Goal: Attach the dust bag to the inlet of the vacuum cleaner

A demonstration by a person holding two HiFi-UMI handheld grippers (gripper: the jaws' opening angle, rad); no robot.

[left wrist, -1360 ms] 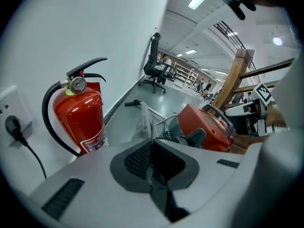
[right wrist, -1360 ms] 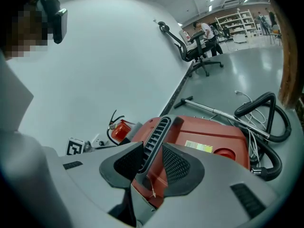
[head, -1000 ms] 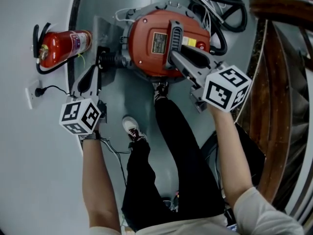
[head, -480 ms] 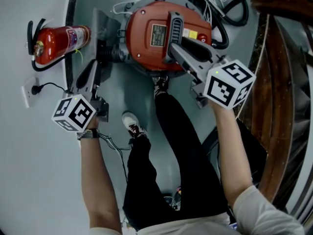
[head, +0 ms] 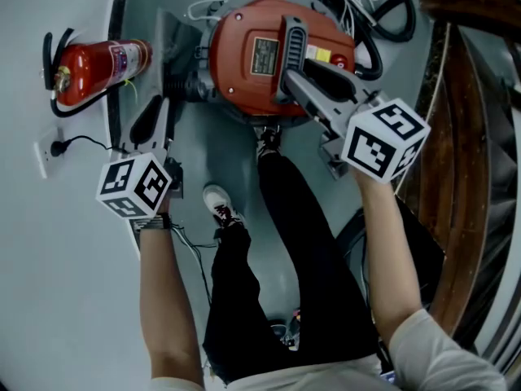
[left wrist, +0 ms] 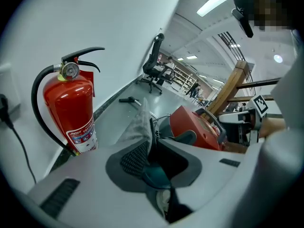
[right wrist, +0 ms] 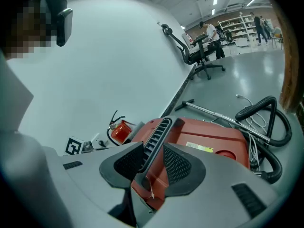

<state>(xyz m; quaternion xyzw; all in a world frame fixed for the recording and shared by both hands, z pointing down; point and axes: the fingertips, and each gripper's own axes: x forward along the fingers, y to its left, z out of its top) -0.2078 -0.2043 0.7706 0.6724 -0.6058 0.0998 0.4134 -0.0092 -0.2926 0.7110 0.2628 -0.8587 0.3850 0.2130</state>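
Left gripper view: the left gripper (left wrist: 151,146) pinches the edge of the grey dust bag (left wrist: 137,122).
The bag rises straight ahead from between its closed jaws. The red vacuum cleaner (left wrist: 192,127) sits just beyond to its right, and a fire extinguisher (left wrist: 71,110) stands against the wall (left wrist: 95,23) to its left. The right gripper (right wrist: 152,158) is clamped on the vacuum's ribbed grey handle (right wrist: 156,134), with the red body beneath. A black hose (right wrist: 266,122) lies farther off to its right.

Left claw (head: 157,125) and right claw (head: 297,84) both closed in grasp, forearms (head: 167,300) outstretched.
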